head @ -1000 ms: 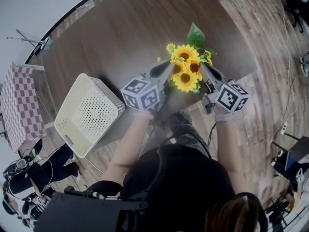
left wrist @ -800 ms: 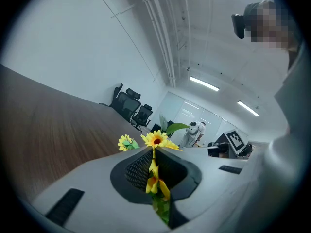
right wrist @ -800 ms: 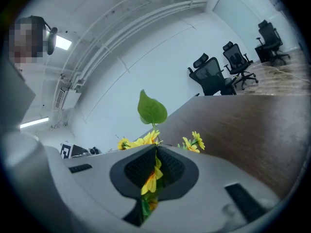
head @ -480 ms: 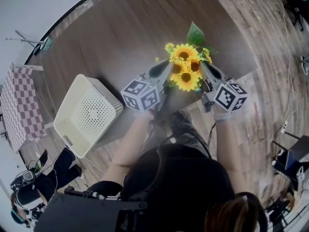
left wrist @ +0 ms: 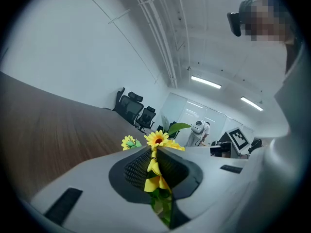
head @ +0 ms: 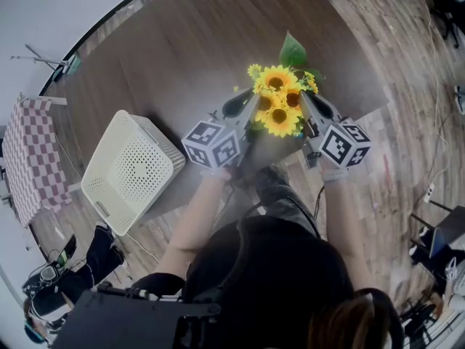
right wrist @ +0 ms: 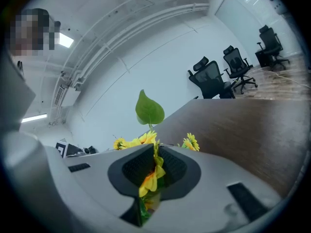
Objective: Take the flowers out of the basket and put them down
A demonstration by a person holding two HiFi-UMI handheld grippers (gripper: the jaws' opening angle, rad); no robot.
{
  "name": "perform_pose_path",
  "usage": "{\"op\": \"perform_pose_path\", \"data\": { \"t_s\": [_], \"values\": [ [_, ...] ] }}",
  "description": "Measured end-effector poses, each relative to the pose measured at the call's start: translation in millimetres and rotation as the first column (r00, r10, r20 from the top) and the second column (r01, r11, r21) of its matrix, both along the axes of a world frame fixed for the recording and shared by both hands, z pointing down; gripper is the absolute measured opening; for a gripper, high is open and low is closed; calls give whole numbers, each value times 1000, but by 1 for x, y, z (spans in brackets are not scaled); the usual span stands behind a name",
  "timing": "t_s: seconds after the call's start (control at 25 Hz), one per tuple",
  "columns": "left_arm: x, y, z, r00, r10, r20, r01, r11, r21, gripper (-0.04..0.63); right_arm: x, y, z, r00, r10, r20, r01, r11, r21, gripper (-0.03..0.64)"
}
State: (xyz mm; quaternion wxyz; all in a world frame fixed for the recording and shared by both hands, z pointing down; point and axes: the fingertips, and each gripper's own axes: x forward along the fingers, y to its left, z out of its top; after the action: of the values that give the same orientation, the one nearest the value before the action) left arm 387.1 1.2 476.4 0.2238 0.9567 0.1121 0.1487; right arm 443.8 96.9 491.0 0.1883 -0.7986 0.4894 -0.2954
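A bunch of yellow sunflowers (head: 278, 102) with one big green leaf (head: 293, 51) stands over the near edge of the brown table (head: 182, 49). My left gripper (head: 248, 107) holds it from the left and my right gripper (head: 311, 109) from the right. In the left gripper view, petals and stems (left wrist: 156, 171) sit pinched in the narrow gap of the left gripper (left wrist: 154, 153), whose jaws are opening. The right gripper (right wrist: 156, 152) also has petals (right wrist: 148, 178) in its slit, and its jaws are opening too. The white perforated basket (head: 131, 171) lies tipped over at the table's left front, with no flowers in it.
A checked cloth (head: 29, 158) hangs at the far left beside the table. Bare brown tabletop stretches behind the flowers. Wooden floor lies to the right. A person (head: 80, 264) is on the floor at the lower left. Office chairs (right wrist: 214, 79) stand at the far end.
The flowers, both grippers and the basket stay where they were. Only the person on the floor at the lower left has shifted downward.
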Motion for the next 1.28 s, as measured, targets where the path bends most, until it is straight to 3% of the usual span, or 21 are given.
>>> {"op": "perform_pose_path", "data": {
  "t_s": [0.36, 0.48, 1.16, 1.28],
  "values": [
    [-5, -4, -7, 999, -31, -16, 32, 999, 21, 69, 1, -1, -8, 1000, 5, -20, -5, 1000, 11, 52],
    [-7, -7, -9, 999, -44, -21, 44, 998, 35, 69, 2, 1, -10, 999, 17, -26, -17, 1000, 22, 90],
    [-27, -18, -32, 995, -85, -62, 89, 994, 66, 69, -4, 13, -38, 992, 83, -93, -77, 995, 65, 89],
    [-32, -17, -36, 994, -82, -74, 87, 994, 66, 69, -8, 14, -43, 990, 87, -111, -80, 994, 73, 55]
  ]
}}
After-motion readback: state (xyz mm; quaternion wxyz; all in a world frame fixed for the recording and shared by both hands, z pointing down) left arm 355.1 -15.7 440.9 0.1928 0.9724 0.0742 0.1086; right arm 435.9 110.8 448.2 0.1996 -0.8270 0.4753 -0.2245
